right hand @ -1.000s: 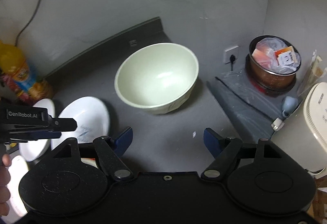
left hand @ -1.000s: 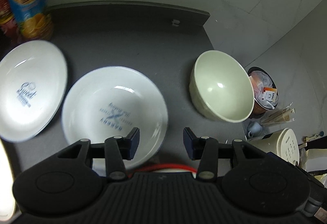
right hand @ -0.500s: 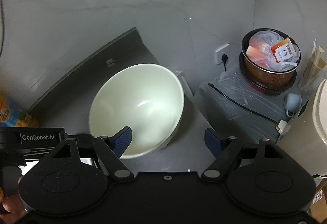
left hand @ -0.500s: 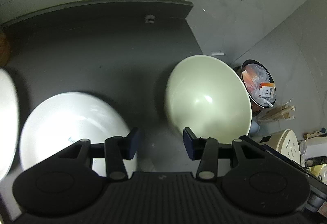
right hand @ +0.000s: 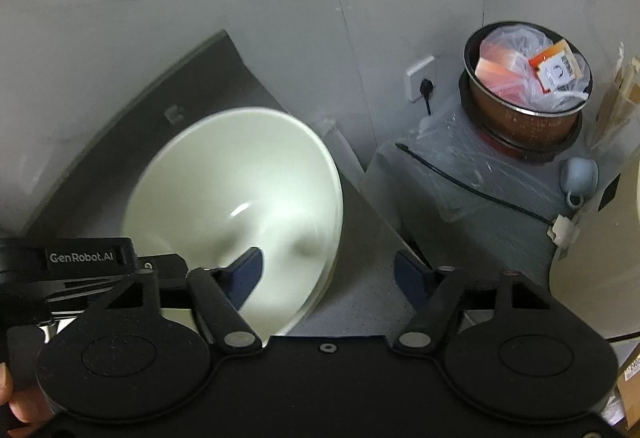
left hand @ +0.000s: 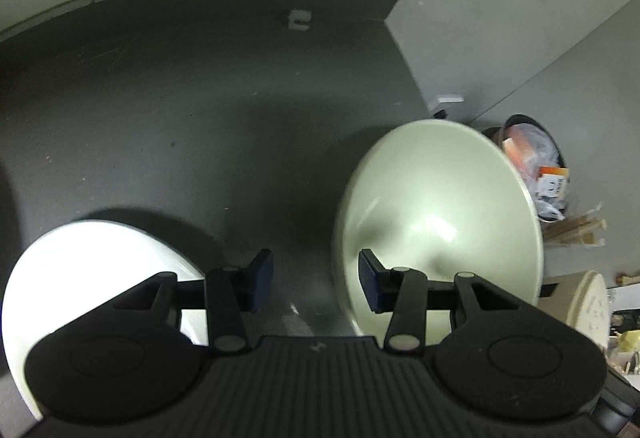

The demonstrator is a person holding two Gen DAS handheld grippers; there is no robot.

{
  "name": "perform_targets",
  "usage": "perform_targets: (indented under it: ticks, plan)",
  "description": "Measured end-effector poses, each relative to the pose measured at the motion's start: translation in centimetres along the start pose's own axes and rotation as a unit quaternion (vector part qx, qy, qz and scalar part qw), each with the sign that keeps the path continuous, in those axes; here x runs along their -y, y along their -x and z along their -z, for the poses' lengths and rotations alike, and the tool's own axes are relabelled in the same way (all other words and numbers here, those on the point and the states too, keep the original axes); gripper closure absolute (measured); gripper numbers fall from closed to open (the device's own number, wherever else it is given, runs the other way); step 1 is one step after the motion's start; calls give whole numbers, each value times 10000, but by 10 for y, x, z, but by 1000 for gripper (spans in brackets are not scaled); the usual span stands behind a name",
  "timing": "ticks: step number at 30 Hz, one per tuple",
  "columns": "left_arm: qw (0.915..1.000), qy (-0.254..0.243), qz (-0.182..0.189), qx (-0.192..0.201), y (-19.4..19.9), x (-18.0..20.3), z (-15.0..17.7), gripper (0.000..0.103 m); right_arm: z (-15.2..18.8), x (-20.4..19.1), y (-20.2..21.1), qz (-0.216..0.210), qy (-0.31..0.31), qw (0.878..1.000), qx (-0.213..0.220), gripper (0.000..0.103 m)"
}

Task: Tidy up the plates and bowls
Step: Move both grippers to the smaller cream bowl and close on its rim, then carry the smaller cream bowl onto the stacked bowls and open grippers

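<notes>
Now both spread grippers — left gripper (left hand: 316, 284), right gripper (right hand: 328, 270) — straddle the green bowl's (right hand: 240, 206) rim.

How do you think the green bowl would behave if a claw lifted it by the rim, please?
The green bowl looks glazed and glossy, so probably slippery. It seems rigid ceramic, likely heavy and breakable. Its wide, deep form may tilt when held by one edge.

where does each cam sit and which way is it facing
Left wrist: behind the open left tool, looking down along its fingers at the dark counter, white bowl on the left, green bowl on the right.
Right wrist: behind the open right tool, straddling the green bowl's rim; the left tool and a fingertip show.
Shared: green bowl, counter, pot.
</notes>
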State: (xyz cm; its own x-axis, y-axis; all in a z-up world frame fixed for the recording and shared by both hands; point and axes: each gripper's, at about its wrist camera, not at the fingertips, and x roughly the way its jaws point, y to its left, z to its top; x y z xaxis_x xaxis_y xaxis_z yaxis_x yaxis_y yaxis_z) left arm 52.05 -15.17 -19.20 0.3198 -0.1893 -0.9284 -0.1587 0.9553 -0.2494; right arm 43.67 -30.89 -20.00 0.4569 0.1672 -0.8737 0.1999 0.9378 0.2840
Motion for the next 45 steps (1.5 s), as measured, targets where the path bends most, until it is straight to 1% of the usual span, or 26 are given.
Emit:
perform_targets:
  ticks: [2,3,4,5,6,7,8,11,14,18,21,24,28,32,38,45]
  plan:
    - [9999,1,108,-56,-5,-1,2,60,1,3,-5,-28,-88,9999,-82,48]
    - [9999,21,155,-59,-6,-2,2,63,2,3,-8,-47,-106,9999,-123,60]
    - [9998,28,204,-46,-7,-3,3,67,3,2,-11,-62,-98,9998,-171,77]
    - [9997,8,226,-31,-8,-3,4,76,4,2,-13,-98,-79,9997,-198,85]
    - [9997,-35,249,-15,-8,-1,5,81,4,0,-13,-177,-64,9997,-156,88]
    - [9996,-73,276,-13,-8,0,6,88,5,-1,-12,-156,-22,9998,-108,88]
    - [9994,-90,321,-4,-6,2,6,91,6,-3,-10,-140,11,9999,-62,88]
    - [9994,-187,271,71,-1,8,9,91,8,-4,-5,-95,-10,10000,19,88]
    - [9992,-143,352,127,6,6,13,91,10,-3,1,-157,-78,9998,42,88]
    - [9989,-117,404,226,19,4,18,91,15,-11,9,-106,131,9998,136,88]
    - [9986,-116,411,327,30,4,22,91,21,-13,18,-145,110,9997,142,88]
    - [9983,-69,443,375,46,3,30,91,26,-17,32,-186,148,9995,212,88]
    - [9974,-96,486,532,72,5,43,91,33,-23,56,-244,255,9988,353,88]
    - [9967,-50,482,646,89,4,54,91,36,-27,69,-312,325,9981,410,88]
    - [9960,22,484,751,106,-2,69,91,46,-31,88,-384,487,9967,523,88]
    - [9952,94,508,832,129,-10,89,91,62,-33,108,-479,655,9952,545,87]
